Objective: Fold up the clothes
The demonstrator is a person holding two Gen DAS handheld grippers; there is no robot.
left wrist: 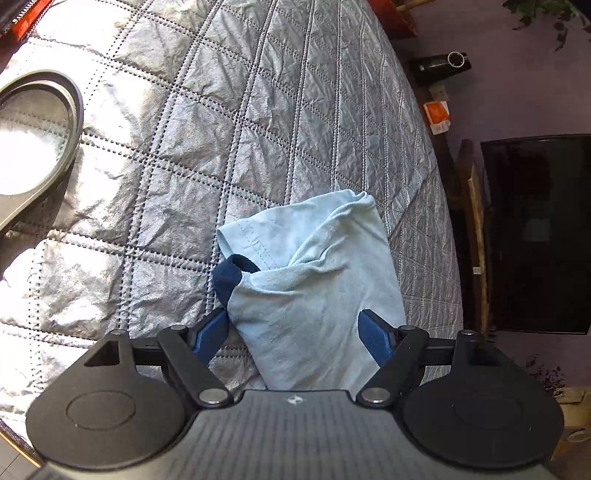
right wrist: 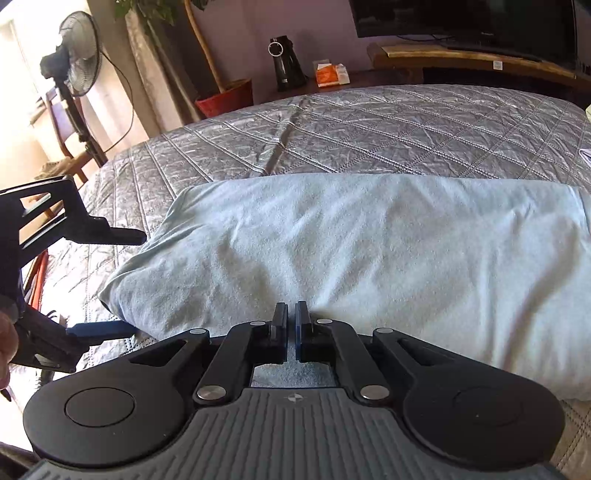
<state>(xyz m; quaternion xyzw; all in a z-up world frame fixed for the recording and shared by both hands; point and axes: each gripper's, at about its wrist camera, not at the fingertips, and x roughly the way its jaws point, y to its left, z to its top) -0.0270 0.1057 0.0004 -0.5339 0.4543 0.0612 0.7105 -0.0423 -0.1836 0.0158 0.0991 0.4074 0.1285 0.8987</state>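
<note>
A light blue T-shirt (left wrist: 314,280) with a dark blue collar (left wrist: 231,277) lies folded into a long strip on the grey quilted bed (left wrist: 221,129). My left gripper (left wrist: 295,332) is open, its blue pads on either side of the shirt's end. In the right wrist view the shirt (right wrist: 369,258) stretches across the bed (right wrist: 369,122). My right gripper (right wrist: 290,325) is shut at the shirt's near edge, with cloth pinched between the pads. The left gripper (right wrist: 107,280) shows at the left, open around the shirt's end.
A round black-framed mirror (left wrist: 33,140) lies on the bed at the left. Beyond the bed stand a TV (right wrist: 461,18) on a wooden bench, a black bottle (right wrist: 286,62), an orange box (right wrist: 330,74), a red plant pot (right wrist: 225,98) and a fan (right wrist: 79,51).
</note>
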